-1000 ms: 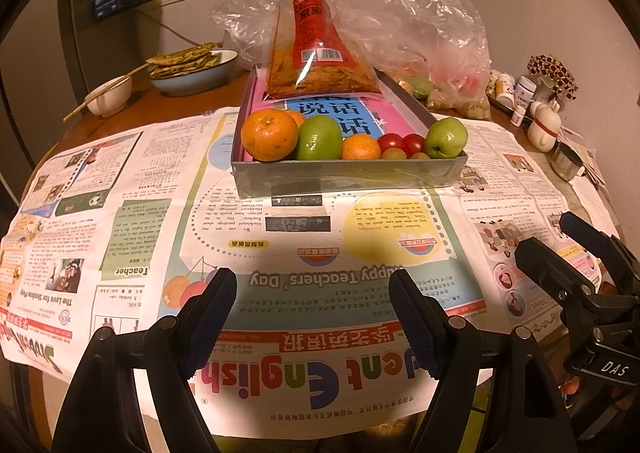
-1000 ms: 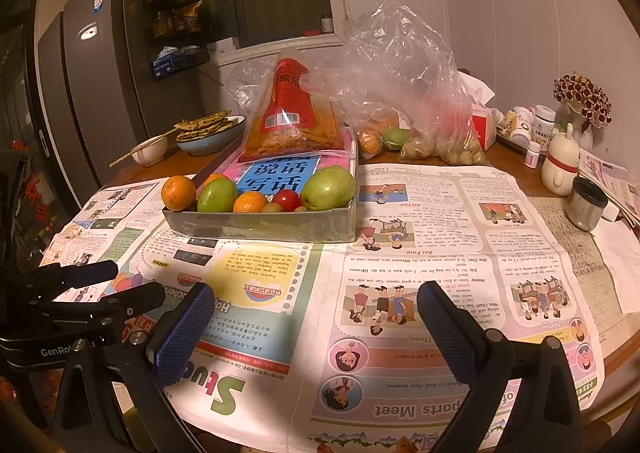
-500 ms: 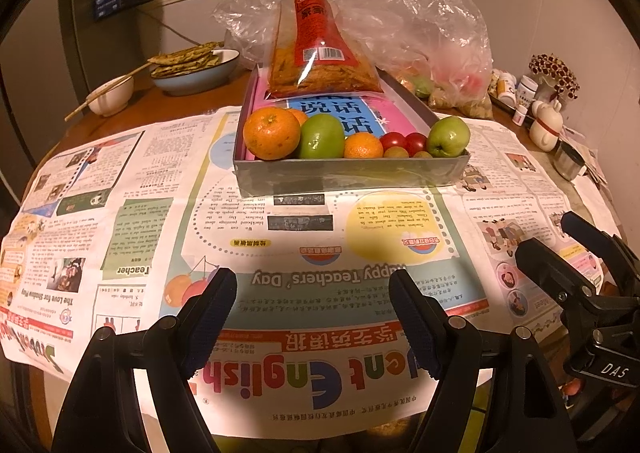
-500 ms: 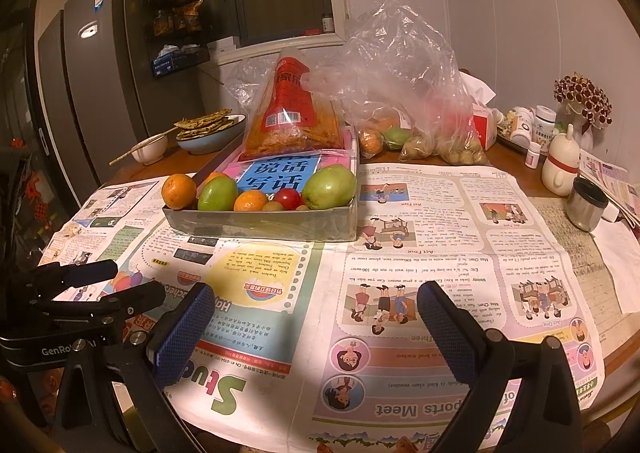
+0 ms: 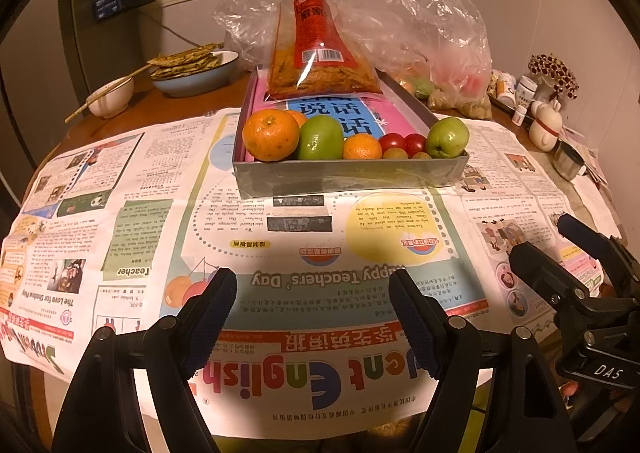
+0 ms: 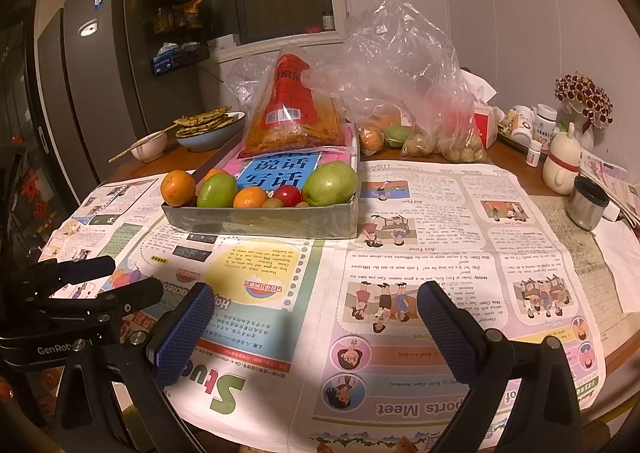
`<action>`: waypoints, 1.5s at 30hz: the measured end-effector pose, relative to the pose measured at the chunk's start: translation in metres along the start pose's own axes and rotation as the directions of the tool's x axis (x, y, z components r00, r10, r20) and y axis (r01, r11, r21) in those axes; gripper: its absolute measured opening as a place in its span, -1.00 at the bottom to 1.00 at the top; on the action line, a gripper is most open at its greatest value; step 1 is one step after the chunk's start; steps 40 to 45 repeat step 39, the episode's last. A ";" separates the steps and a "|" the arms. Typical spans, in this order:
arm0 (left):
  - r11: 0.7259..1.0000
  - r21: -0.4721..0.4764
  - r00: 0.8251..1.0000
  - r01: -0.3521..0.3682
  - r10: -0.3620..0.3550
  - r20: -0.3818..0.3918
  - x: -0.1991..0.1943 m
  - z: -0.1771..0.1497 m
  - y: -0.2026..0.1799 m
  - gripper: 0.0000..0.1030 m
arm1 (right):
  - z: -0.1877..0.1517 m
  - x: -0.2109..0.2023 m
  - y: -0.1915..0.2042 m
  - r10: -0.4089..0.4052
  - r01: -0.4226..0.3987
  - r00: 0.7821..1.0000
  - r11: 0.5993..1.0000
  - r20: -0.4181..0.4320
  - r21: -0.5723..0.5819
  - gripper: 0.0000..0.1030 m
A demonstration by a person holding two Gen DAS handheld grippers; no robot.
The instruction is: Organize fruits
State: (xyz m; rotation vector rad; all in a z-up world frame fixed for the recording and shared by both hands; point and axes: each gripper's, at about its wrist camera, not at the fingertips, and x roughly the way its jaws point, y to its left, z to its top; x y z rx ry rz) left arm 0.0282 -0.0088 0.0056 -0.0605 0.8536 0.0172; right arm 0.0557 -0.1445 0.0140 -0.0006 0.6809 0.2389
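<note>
Both black two-finger grippers, left gripper point(image 5: 312, 317) and right gripper point(image 6: 316, 325), hover wide apart and empty above the printed newspaper point(image 5: 160, 221); oranges point(image 5: 271, 135), green apples point(image 5: 447, 137) and red tomatoes point(image 5: 392, 141) line the shallow grey cardboard tray point(image 5: 348, 175).

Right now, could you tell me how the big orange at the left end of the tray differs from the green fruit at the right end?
The big orange is orange with a dimpled skin; the green fruit is green and smooth. The big orange looks rounder and somewhat larger, while the green fruit tapers slightly and shows a dark dimple facing the camera. The big orange sits at the tray's left front corner, the green fruit at its right. Both rest untouched against the front wall.
</note>
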 end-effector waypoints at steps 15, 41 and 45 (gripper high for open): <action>1.000 0.010 1.000 -0.010 0.010 -0.008 0.006 0.000 -0.002 0.55 | 0.000 0.003 -0.005 -0.007 0.007 1.000 1.000 -0.005 0.012 0.98; 0.999 -0.042 0.999 -0.028 0.029 0.020 0.004 0.016 0.026 0.55 | 0.003 0.008 -0.009 -0.018 0.018 1.000 1.000 -0.006 0.017 0.98; 0.999 -0.042 0.999 -0.028 0.029 0.020 0.004 0.016 0.026 0.55 | 0.003 0.008 -0.009 -0.018 0.018 1.000 1.000 -0.006 0.017 0.98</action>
